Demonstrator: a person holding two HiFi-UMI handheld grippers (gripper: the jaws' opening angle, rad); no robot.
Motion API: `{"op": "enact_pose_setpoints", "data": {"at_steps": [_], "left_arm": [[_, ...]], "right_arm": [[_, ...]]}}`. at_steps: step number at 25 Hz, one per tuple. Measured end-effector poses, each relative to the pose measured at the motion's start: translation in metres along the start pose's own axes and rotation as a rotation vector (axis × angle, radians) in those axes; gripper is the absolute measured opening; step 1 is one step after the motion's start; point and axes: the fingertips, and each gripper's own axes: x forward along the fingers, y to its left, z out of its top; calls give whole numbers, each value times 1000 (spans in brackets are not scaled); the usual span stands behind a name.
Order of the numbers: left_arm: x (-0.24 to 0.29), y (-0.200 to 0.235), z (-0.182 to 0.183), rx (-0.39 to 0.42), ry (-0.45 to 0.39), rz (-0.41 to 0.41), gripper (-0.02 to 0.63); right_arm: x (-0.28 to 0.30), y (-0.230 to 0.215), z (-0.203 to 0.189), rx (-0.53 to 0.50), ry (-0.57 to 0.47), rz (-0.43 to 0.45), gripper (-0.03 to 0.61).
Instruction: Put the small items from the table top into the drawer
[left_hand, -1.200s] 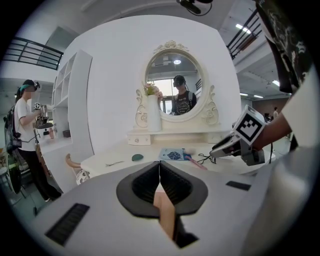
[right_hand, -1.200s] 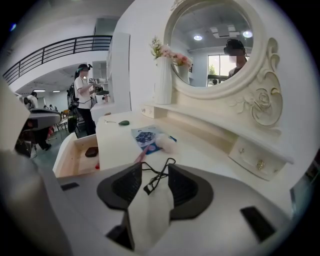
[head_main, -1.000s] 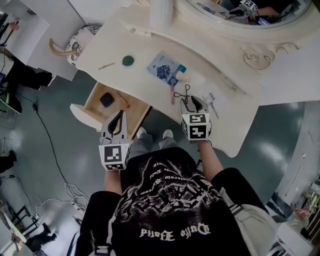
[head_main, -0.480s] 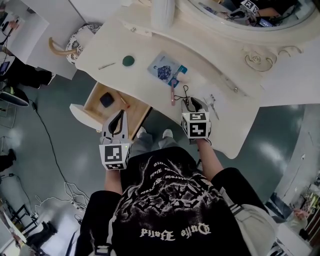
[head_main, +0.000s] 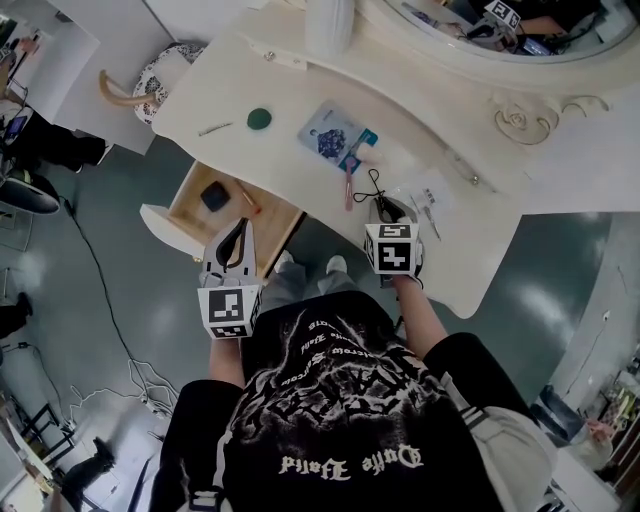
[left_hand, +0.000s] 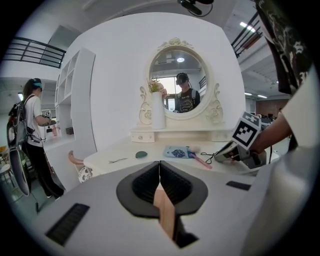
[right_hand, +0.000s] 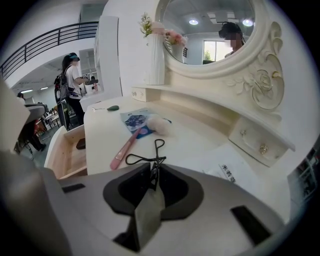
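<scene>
Just closing right gripper (right_hand: 152, 176), now pinching end of eyelash curler (right_hand: 156, 161) by table's (head_main: 290, 80) front edge. Holding left gripper (left_hand: 159, 175) pressed together, empty, near open drawer (head_main: 183, 200). Likely starting pickup for drawer.

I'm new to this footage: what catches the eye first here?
An ornate oval mirror crowns the white vanity at the top. Below it, the right gripper, jaws just closing, pinches a black looped tool on its top; the wooden drawer stands open at left.
</scene>
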Motion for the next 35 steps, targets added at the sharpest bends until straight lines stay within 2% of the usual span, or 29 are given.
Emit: {"op": "enact_pose_setpoints", "data": {"at_steps": [14,27,35], "left_arm": [[-1,3,-2,-3,4,15,15],[-1,3,-3,-17,-3,21,15],[-1,5,-5,-33,-13,25,17]], "right_arm": [[2,-7,1,16,0,-18,48],[-13,-11,18,15,-90,-33,46],[-28,0,34,-10,-138,-11,46]]}}
